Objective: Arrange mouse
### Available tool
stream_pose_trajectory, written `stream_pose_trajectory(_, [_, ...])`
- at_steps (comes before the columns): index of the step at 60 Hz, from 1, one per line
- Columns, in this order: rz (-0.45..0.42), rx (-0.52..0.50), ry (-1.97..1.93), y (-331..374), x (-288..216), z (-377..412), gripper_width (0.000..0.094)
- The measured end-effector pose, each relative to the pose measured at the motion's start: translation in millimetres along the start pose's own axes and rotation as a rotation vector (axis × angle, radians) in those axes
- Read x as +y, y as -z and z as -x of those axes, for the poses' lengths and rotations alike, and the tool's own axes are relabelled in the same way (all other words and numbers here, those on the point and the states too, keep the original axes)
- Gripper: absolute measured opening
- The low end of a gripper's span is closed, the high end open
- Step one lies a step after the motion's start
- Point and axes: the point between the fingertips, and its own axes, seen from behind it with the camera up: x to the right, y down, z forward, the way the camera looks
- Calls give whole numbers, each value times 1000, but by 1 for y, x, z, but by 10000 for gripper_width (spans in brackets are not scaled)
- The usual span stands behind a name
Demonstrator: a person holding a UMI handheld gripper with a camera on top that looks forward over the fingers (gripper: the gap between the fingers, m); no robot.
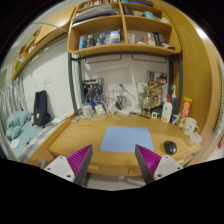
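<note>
Just now the tool (114, 160) hangs above the near edge of the wooden tabletop (80, 133), its fingers spread wide with nothing between them, the magenta pads (80, 157) facing inward. A blue mouse pad (125, 138) lies beyond the fingers, in the middle of the tabletop. The black mouse (170, 147) sits to the right of that pad, off it, just beyond the right finger. Bottles (168, 108) and clutter crowd the far right, under wooden wall shelves (120, 28).

A wooden surface (85, 137) carried a blue mouse pad (126, 138) at frame centre, a black mouse (170, 147) right of it.
</note>
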Motion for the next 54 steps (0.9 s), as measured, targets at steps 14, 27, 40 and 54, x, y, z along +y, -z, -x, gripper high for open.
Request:
stream_pose_trajectory(14, [69,48,50,-12,55,-71,873])
stream_pose_trajectory(27, [147,183,7,-12,90,-173,875])
stream_pose_trajectory(40, [189,245,-46,-37,110,-253,854])
stream_pose_trajectory(54, [163,196,-65,-106,97,-281,859])
